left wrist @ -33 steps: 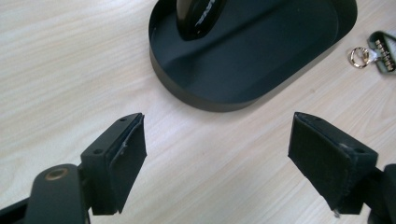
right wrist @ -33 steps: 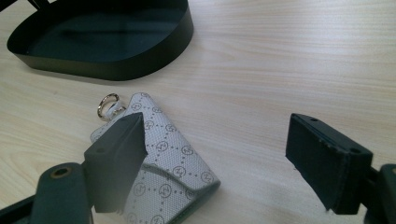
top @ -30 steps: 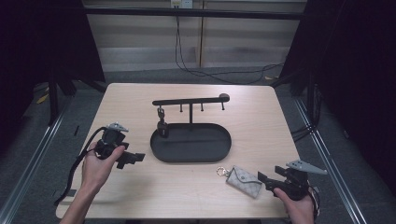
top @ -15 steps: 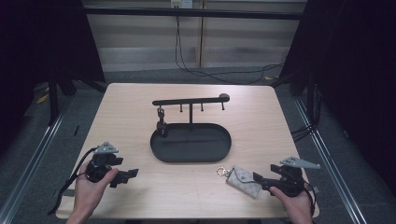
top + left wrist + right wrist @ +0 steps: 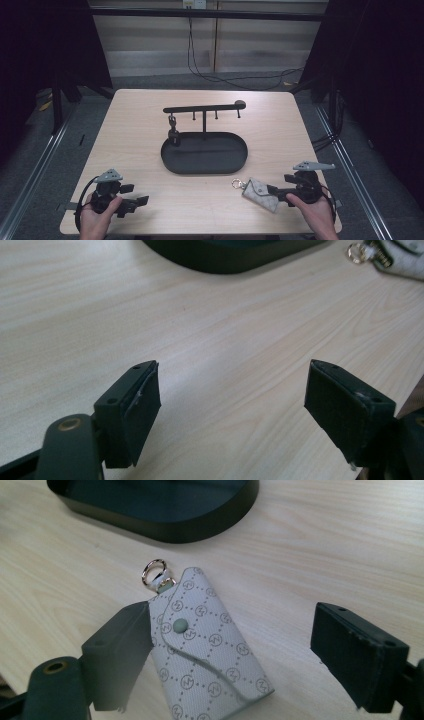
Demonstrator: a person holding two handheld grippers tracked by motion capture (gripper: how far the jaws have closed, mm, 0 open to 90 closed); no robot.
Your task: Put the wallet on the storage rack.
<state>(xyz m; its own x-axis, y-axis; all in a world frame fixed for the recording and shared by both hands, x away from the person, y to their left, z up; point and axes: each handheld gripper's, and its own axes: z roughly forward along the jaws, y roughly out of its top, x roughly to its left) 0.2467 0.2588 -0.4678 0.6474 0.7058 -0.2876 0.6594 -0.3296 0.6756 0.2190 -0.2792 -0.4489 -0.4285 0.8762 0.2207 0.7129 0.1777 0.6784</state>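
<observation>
Left tool (image 5: 131, 201) has dropped from beside the tray toward the near-left corner of the tabletop (image 5: 140, 125); it now sits low over bare wood, jaws spread wide, nothing between them in the left gripper view. It has backed out of the work area, so it plays no part in the next grab.

Black oval tray (image 5: 204, 154) with its hook rack (image 5: 204, 107) sits mid-tabletop, unchanged; one small dark item hangs at the rack's left end, too small to identify, probably a key fob.

Key pouch (image 5: 261, 193), grey-white patterned with a snap flap, lies flat on the tabletop just in front of the tray's right end, same spot as a second ago. Its long axis runs diagonally: ring end (image 5: 236, 184) points up-left toward the tray, plain end points down-right toward the right hand. In the right gripper view the pouch (image 5: 210, 645) lies between the jaws, ring (image 5: 153, 572) leading away from the camera.

Right tool (image 5: 281, 192) has just been opening; jaws now stand wide, straddling the pouch's near end. Left pad sits at the pouch edge, right pad well clear, so no grip yet. Reads as lined up for a pinch across the short width, with the ring free for hooking on the rack.
</observation>
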